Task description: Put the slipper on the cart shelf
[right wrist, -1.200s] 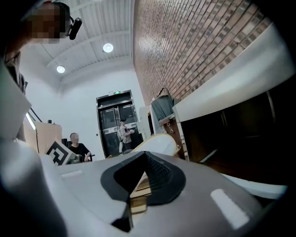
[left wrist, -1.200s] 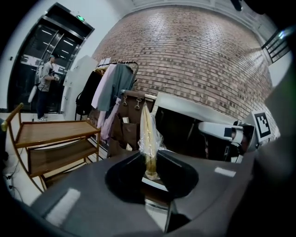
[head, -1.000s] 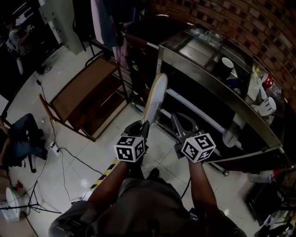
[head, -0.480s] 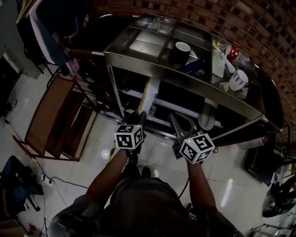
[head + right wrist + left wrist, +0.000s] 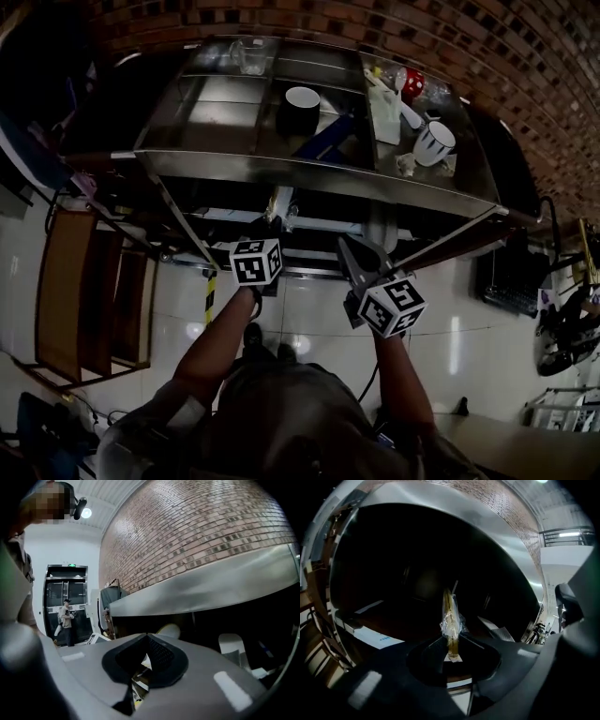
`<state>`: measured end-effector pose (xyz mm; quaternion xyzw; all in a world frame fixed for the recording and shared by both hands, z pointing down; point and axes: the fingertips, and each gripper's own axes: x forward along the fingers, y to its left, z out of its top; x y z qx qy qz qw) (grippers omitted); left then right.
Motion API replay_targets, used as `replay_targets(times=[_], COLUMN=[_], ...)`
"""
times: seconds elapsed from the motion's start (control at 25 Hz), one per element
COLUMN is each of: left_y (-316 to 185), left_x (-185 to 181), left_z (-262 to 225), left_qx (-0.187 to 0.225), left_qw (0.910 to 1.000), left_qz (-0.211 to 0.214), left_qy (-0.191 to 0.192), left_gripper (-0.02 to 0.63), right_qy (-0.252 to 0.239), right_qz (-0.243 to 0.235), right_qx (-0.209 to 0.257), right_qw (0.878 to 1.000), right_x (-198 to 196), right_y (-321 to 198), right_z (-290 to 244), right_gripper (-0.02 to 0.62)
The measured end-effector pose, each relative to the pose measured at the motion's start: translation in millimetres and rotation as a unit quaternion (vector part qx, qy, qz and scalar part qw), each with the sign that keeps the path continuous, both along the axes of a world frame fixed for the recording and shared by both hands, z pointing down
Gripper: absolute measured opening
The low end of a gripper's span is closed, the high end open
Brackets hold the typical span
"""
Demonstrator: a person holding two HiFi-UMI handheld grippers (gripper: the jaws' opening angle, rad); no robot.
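My left gripper (image 5: 452,641) is pinching the plastic-wrapped slipper (image 5: 450,616), which is pointing toward twelve o'clock into the cart shelf (image 5: 393,620). My right gripper (image 5: 146,637) is riding pressed together, empty. Risk: the slick wrap slipping, or the toe snagging the steel rim (image 5: 487,531) at one o'clock.

The slipper (image 5: 450,620) shows only its thin edge, and the cart's lower shelf (image 5: 408,583) behind it is too dark to make out.

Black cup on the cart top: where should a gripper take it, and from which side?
Probably the rim, from above, one jaw inside: the cup stands upright, mouth open, no handle showing. Pick the side away from the blue thing beside it.
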<state>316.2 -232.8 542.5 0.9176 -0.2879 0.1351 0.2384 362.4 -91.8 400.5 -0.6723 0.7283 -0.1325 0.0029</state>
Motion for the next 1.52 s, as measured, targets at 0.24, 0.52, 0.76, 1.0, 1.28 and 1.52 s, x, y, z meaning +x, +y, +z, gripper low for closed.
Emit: replay_targets(times=[0.24, 0.52, 0.76, 1.0, 1.28, 1.52], left_y=[-10.6, -12.5, -14.7, -12.3, 3.5, 19.8], left_x=[28.5, 33.7, 24.8, 13.0, -5.5, -21.5], left_z=[15.4, 26.2, 23.2, -12.0, -81.8, -113.7], left_qx=[0.01, 0.031, 0.05, 0.075, 0.124, 0.122], left_qw=[0.9993, 0.9973, 0.9961, 0.996, 0.9909, 0.9902], left_qz=[0.018, 0.035, 0.039, 0.038, 0.05, 0.061], left_qy=[-0.031, -0.057, -0.062, -0.031, 0.014, 0.029], left_gripper=[0.072, 0.191, 0.32, 0.354, 0.098, 0.047], right_qy=[0.004, -0.002, -0.011, -0.014, -0.012, 0.0], right_qz=[0.041, 0.049, 0.043, 0.02, 0.001, -0.019], right_qx=[-0.006, -0.001, 0.006, 0.021, 0.043, 0.05], right_qw=[0.999, 0.999, 0.999, 0.999, 0.999, 0.999], right_x=[21.1, 24.8, 21.4, 7.1, -5.0, -12.4], right_y=[8.9, 6.7, 3.0, -8.5, -18.7, -23.3], right_z=[-0.3, 0.1, 1.4, -6.0, -20.2, -27.0], right_gripper=[-0.002, -0.002, -0.002, -0.002, -0.002, -0.002])
